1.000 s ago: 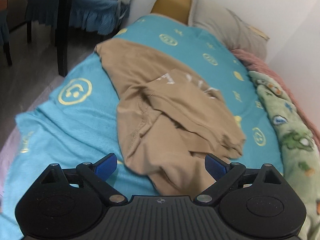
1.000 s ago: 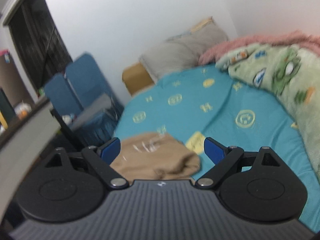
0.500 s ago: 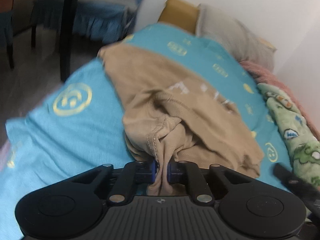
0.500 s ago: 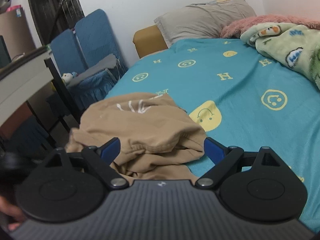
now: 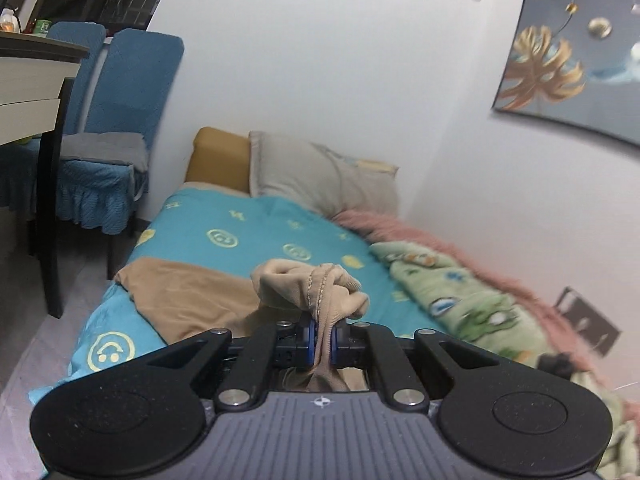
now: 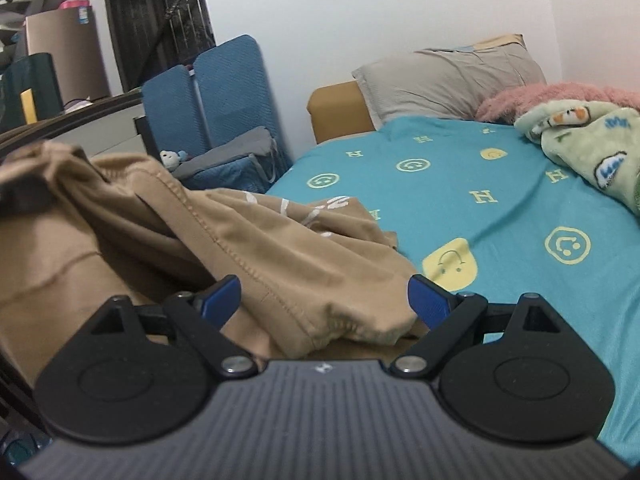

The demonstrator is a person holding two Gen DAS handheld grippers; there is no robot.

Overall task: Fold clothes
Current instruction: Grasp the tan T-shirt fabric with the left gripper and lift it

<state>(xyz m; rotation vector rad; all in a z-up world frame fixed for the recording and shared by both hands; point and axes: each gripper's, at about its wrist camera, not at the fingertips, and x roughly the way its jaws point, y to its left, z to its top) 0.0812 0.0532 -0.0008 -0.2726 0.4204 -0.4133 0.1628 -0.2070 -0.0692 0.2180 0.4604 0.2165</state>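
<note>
Two tools: left tool [image 5: 322, 334] pinches tan garment [image 5: 316, 292] hem; only right tool [image 6: 324, 300], gaping, shows white print.

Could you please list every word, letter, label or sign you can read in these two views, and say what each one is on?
"H": yellow letters repeated on the teal bedsheet, among smiley faces.
White print on the tan garment: creased, unreadable.
Blue lettering on the green blanket: too blurred to read.
Label on the pink-lidded container: too small to read.
The left gripper and right gripper bear only a small emblem, no words.
</note>
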